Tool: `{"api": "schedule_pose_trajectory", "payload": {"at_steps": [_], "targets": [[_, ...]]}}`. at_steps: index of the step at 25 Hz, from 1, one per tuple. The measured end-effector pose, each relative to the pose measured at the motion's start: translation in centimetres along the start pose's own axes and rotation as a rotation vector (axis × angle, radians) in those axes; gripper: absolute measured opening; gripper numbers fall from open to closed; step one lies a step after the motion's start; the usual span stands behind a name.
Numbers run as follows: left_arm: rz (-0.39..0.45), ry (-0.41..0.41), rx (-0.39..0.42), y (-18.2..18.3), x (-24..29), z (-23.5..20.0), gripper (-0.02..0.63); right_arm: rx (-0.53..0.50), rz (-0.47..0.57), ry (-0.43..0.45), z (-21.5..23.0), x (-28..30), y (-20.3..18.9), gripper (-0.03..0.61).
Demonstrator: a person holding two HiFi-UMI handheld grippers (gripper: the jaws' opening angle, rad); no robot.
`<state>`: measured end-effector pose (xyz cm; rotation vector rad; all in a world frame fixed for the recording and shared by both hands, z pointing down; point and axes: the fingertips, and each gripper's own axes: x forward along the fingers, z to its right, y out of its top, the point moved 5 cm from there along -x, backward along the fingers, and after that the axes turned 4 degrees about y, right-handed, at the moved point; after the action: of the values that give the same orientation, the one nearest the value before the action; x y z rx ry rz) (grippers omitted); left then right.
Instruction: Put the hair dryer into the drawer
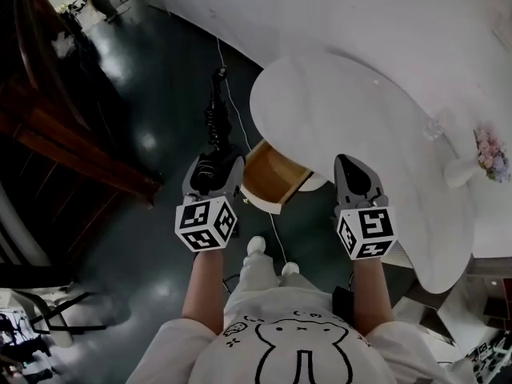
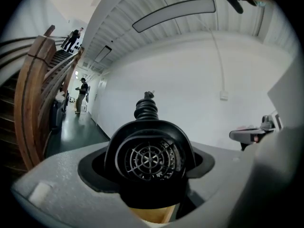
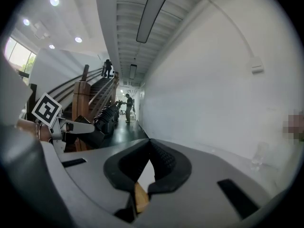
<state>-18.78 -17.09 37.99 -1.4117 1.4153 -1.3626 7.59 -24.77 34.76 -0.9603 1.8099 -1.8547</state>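
In the head view my left gripper [image 1: 214,170] is shut on the black hair dryer [image 1: 213,138], whose ribbed cord end points away from me. The left gripper view shows the dryer's round grille [image 2: 149,159] filling the space between the grey jaws. The open wooden drawer [image 1: 274,176] sticks out from under the white table [image 1: 360,110], just right of the dryer and a little below it. My right gripper [image 1: 353,170] hovers to the drawer's right, over the table edge; its pads [image 3: 161,163] meet with nothing between them.
A white cord [image 1: 230,106] runs across the dark floor beyond the dryer. A wooden stair rail [image 1: 76,154] stands to the left. On the table's right side are a small glass piece [image 1: 436,126] and a white vase of flowers [image 1: 484,157]. People stand far down the corridor [image 2: 81,95].
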Motion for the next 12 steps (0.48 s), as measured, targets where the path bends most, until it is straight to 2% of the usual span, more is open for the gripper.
{"api": "schedule_pose_trajectory", "payload": {"at_steps": [12], "targets": [[-0.242, -0.026, -0.061, -5.8, 7.3, -5.3, 0.356, 0.039, -0.115, -0.060, -2.4, 6.1, -2.3, 0.002]]}}
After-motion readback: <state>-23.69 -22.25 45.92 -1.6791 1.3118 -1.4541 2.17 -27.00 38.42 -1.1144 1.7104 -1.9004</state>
